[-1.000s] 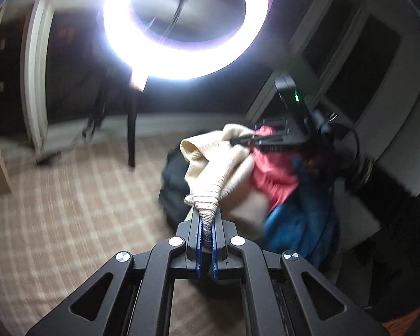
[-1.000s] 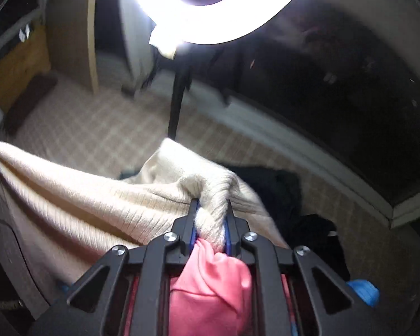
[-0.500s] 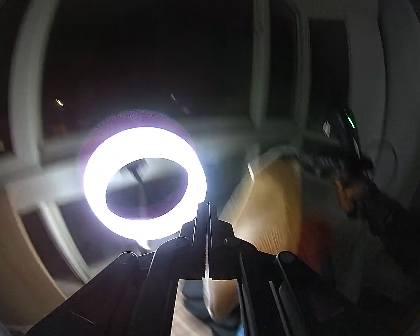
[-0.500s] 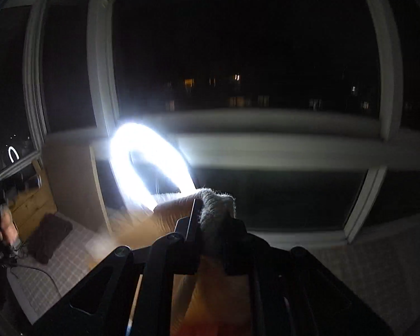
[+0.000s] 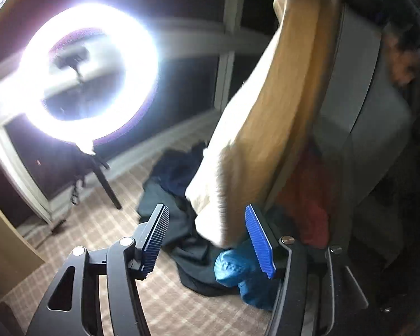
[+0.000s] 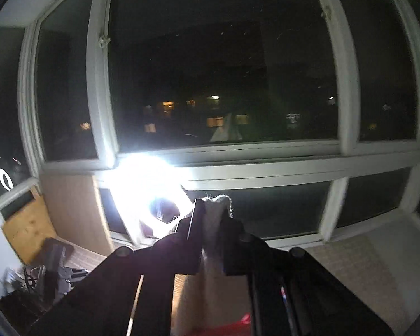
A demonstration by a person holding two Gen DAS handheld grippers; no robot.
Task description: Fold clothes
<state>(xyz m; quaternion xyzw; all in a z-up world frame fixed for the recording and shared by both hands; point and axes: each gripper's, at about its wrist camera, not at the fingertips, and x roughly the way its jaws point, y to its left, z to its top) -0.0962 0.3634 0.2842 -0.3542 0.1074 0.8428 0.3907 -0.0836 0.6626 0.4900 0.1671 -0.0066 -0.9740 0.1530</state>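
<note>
cream sweater hangs from the right claw, left claw free

the left gripper point(image 5: 207, 238) stands wide open, holding nothing; the cream sweater point(image 5: 254, 128) hangs just ahead between its fingers, long axis running up to the right. the right gripper point(image 6: 211, 218) is clamped on its top edge, above the clothes pile point(image 5: 182, 196) on the floor.

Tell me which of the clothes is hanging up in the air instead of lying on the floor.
The cream knit sweater. It hangs from the right tongs, while the dark garments, blue piece and red piece lie heaped below.
</note>
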